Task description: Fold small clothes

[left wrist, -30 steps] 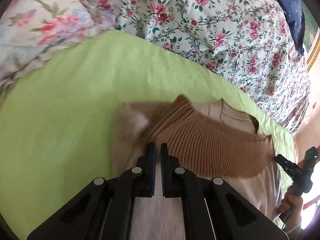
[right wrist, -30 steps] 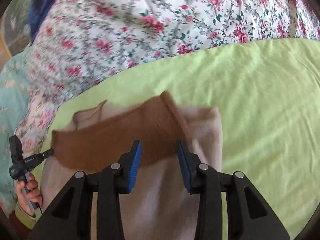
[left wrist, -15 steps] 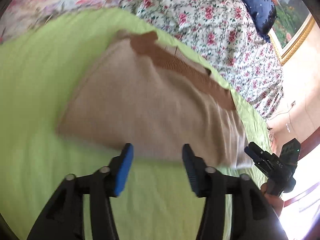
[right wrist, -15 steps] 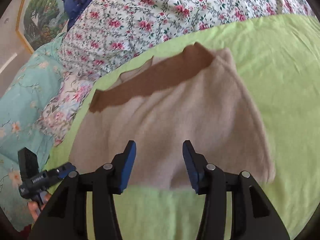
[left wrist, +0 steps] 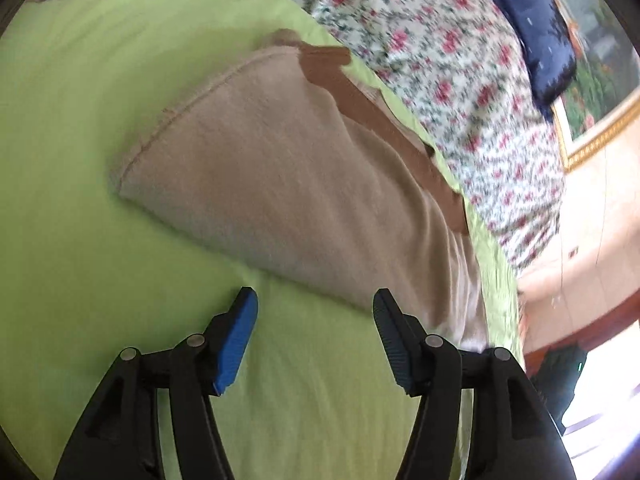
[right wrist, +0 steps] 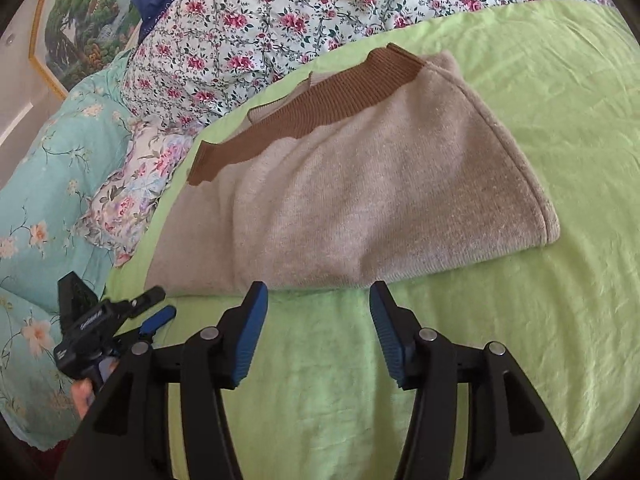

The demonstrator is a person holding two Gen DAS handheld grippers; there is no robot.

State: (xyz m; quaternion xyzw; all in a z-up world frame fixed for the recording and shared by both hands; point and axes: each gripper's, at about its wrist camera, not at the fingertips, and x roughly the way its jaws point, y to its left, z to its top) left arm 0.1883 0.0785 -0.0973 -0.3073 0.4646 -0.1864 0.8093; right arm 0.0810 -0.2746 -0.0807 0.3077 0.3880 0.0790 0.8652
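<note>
the beige knit garment (right wrist: 360, 200) lies folded flat on the lime-green sheet (right wrist: 520, 340), its fuzzy, fine-knit face up and a stitched hem curving along its right edge down to a rounded corner. a ribbed brown band (right wrist: 304, 112) runs along its far edge, the ribs tight and parallel, with a paler ribbed strip peeking from behind it. the sheet is thin cotton-like cloth, lightly creased all over.

the right gripper (right wrist: 316, 320) hangs just short of the garment's near fold, jaws spread wide and empty, its blue ridged pads (right wrist: 248, 332) facing each other across bare sheet. the left gripper (left wrist: 316, 328) sits likewise just short of the near edge, jaws wide apart and holding nothing. in the left wrist view the garment (left wrist: 300, 184) looks blurred and wedge-shaped, tapering toward a soft corner on the left.

beyond the sheet lies a white quilt printed with pink roses (right wrist: 280, 20), beside it a turquoise floral cover (right wrist: 48, 180), a frilled pale floral pillow (right wrist: 136, 184), a navy cushion (left wrist: 536, 28) and a gilt-framed landscape painting (right wrist: 72, 28).
</note>
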